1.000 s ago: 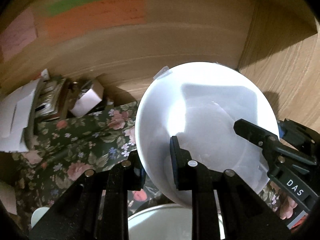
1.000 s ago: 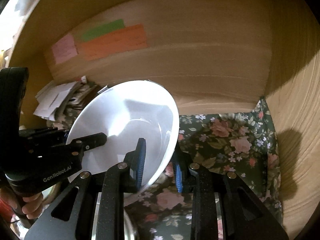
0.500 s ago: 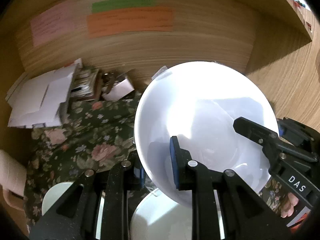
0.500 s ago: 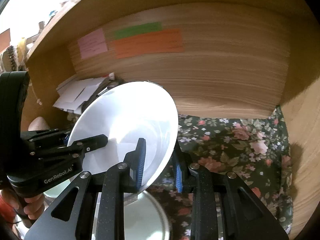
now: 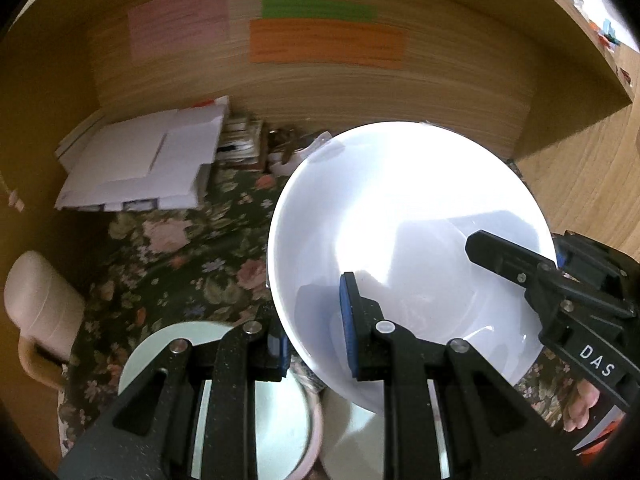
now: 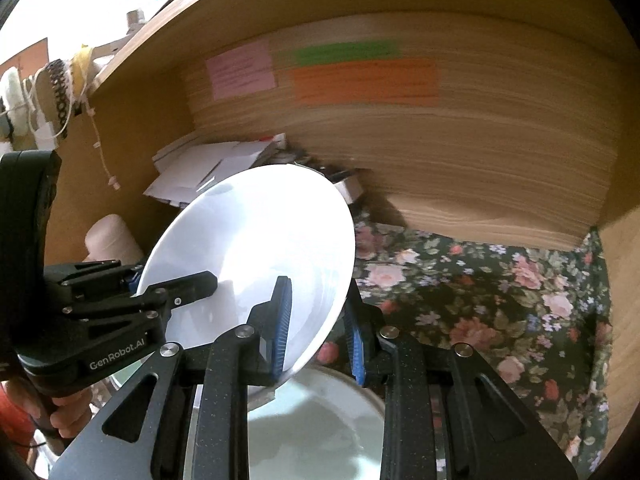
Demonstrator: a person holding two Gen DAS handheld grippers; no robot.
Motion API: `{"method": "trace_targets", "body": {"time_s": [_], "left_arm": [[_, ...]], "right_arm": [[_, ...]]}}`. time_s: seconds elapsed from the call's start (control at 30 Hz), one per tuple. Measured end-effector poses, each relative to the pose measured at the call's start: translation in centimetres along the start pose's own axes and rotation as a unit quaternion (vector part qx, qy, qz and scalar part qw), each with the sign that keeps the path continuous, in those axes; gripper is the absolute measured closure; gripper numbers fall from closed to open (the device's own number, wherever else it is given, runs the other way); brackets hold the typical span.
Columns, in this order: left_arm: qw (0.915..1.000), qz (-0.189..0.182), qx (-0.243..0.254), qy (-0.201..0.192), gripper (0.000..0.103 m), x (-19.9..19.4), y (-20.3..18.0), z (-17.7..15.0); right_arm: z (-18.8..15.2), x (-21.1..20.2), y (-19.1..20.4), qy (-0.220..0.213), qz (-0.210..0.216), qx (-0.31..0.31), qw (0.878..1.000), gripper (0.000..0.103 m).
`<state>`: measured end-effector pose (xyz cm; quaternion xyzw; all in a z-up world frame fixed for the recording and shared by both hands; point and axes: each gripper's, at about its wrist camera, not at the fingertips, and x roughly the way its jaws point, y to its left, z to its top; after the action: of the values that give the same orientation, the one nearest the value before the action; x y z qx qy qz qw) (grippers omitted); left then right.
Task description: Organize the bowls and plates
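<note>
A large white bowl (image 5: 404, 216) hangs tilted above the floral cloth, held from both sides. My left gripper (image 5: 312, 320) is shut on its near left rim, one blue pad inside and one outside. My right gripper (image 5: 520, 248) clamps the opposite rim; in the right wrist view the same bowl (image 6: 256, 248) sits between the right gripper (image 6: 318, 312) fingers, with the left gripper (image 6: 172, 276) at the far side. Below the bowl lie a pale green dish (image 5: 216, 404) and a white dish (image 5: 352, 436), seen as one pale dish (image 6: 320, 424) from the right.
A wooden alcove surrounds the scene, with a back wall (image 5: 360, 92) bearing pink, green and orange notes. A pile of white papers (image 5: 140, 164) fills the back left corner. A cream mug (image 5: 36, 300) stands at the left. The floral cloth (image 6: 500, 300) covers the shelf floor.
Both grippers have drawn the bowl back from the back wall. The papers, the mug and the dishes below have come into view. The grip on the bowl is unchanged.
</note>
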<state>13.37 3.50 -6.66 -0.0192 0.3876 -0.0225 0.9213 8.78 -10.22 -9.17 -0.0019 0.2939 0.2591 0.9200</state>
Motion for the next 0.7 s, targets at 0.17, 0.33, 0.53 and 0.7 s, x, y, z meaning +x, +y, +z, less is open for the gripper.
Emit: {"method": "trace_targets", "body": {"time_s": [0.17, 0.33, 0.53, 0.7], "left_arm": [[0.9998, 0.013, -0.014, 0.002, 0.082, -0.9, 1.8, -1.2], [0.9992, 0.030, -0.026, 0.003, 0.083, -1.7, 3.4, -2.4], [0.9978, 0.045, -0.048, 0.008, 0.082, -2.3, 5.8, -3.6], [0.9965, 0.054, -0.062, 0.014, 0.083, -2.5, 7.4, -4.8]], "right_arm": [[0.0, 1.0, 1.9, 0.010, 0.019, -0.014, 1.000, 0.080], [-0.1, 2.1, 3.8, 0.018, 0.040, -0.026, 0.999, 0.080], [-0.2, 3.3, 5.4, 0.027, 0.062, -0.039, 0.997, 0.080], [-0.6, 4.3, 6.6, 0.039, 0.079, -0.047, 0.995, 0.080]]}}
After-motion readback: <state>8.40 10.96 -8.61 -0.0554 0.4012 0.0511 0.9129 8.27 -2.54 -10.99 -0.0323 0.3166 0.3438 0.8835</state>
